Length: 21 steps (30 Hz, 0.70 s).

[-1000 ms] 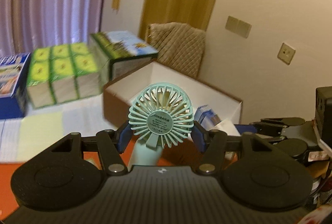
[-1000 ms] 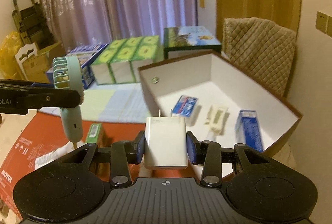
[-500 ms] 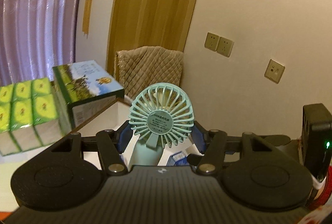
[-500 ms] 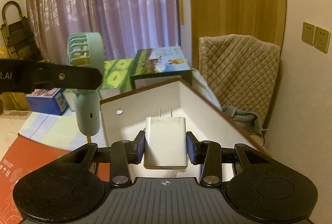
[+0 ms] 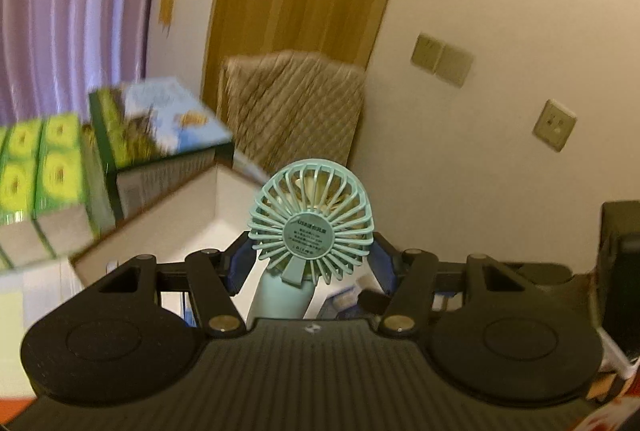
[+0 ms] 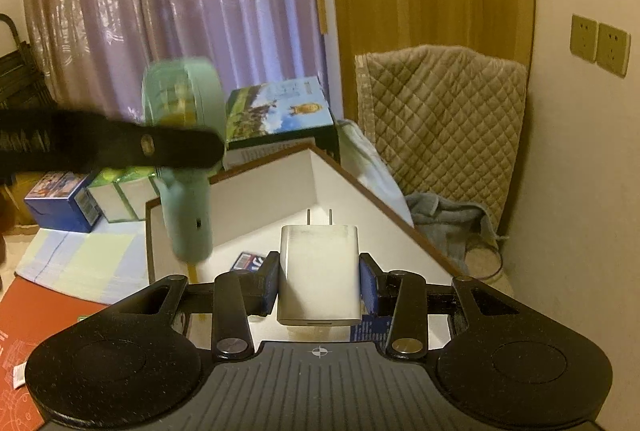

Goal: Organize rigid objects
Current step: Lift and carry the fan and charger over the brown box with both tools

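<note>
Our left tool and right tool look alike: black ribbed bodies, two round textured discs at each side, black link arms with silver rivets, blue pads inside the fingers, a small white crosshair mark.

box top open, free from above | fan hangs over left rim | cartons flank far wall

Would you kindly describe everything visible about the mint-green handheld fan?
The mint-green fan looks like plastic: a round slatted grille, a central disc with tiny unreadable print, and a paler rounded handle pointing down. The left hand-held gripper clamps it at the sides of the head, holding it upright in the air above the white open box. In the right wrist view it appears motion-blurred; nothing else touches it.
</note>
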Each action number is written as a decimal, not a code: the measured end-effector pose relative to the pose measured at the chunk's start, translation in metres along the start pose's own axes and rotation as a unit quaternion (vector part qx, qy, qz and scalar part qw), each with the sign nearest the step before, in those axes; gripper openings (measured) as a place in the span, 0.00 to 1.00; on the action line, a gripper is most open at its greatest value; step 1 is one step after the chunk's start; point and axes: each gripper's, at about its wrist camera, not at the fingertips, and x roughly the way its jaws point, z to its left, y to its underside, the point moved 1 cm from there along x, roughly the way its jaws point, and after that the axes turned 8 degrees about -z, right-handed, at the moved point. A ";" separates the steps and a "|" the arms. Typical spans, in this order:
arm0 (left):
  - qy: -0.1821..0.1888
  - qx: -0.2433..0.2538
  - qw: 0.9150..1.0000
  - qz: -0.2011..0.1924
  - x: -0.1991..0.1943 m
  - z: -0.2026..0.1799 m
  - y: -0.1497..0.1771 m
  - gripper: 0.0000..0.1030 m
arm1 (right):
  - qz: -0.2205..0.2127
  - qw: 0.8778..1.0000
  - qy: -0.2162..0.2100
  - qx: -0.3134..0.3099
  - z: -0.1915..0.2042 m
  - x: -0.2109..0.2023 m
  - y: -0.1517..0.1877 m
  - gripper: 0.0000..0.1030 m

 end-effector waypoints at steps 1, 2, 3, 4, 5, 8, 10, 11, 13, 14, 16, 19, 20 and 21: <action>-0.003 -0.005 1.000 0.010 0.004 0.003 0.005 0.55 | 0.005 1.000 0.000 0.002 0.000 0.003 0.003 0.37; -0.007 -0.007 1.000 0.021 0.008 0.007 0.010 0.55 | 0.010 1.000 -0.001 0.004 0.000 0.006 0.006 0.37; -0.011 -0.009 0.999 0.030 0.012 0.009 0.016 0.55 | 0.015 1.000 -0.002 0.006 0.000 0.008 0.009 0.37; -0.015 -0.012 0.999 0.042 0.017 0.013 0.021 0.55 | 0.020 1.000 -0.002 0.007 0.001 0.012 0.012 0.37; -0.018 -0.015 0.998 0.052 0.021 0.016 0.026 0.55 | 0.026 1.000 -0.002 0.008 0.001 0.015 0.015 0.37; -0.030 -0.024 0.996 0.086 0.033 0.026 0.041 0.55 | 0.046 0.999 -0.002 0.012 0.001 0.026 0.027 0.37; -0.035 -0.027 0.993 0.107 0.039 0.030 0.050 0.55 | 0.058 0.998 -0.001 0.011 0.003 0.030 0.035 0.37; -0.037 -0.027 0.992 0.115 0.042 0.032 0.054 0.55 | 0.065 0.998 -0.001 0.011 0.004 0.033 0.040 0.37; -0.040 -0.025 0.990 0.129 0.047 0.034 0.061 0.55 | 0.075 0.997 -0.001 0.009 0.004 0.037 0.046 0.37; -0.040 -0.024 0.990 0.135 0.049 0.034 0.063 0.55 | 0.082 0.997 -0.001 0.008 0.005 0.040 0.049 0.37; -0.040 -0.023 0.988 0.145 0.052 0.035 0.067 0.55 | 0.090 0.996 0.001 0.006 0.005 0.044 0.054 0.36; -0.040 -0.006 0.988 0.152 0.054 0.031 0.071 0.55 | 0.101 0.995 0.001 0.000 0.005 0.050 0.059 0.37; -0.040 -0.002 0.987 0.156 0.056 0.030 0.071 0.55 | 0.104 0.995 0.001 -0.002 0.004 0.051 0.060 0.37; -0.038 0.003 0.986 0.162 0.058 0.029 0.071 0.55 | 0.108 0.994 0.001 -0.003 0.004 0.052 0.062 0.37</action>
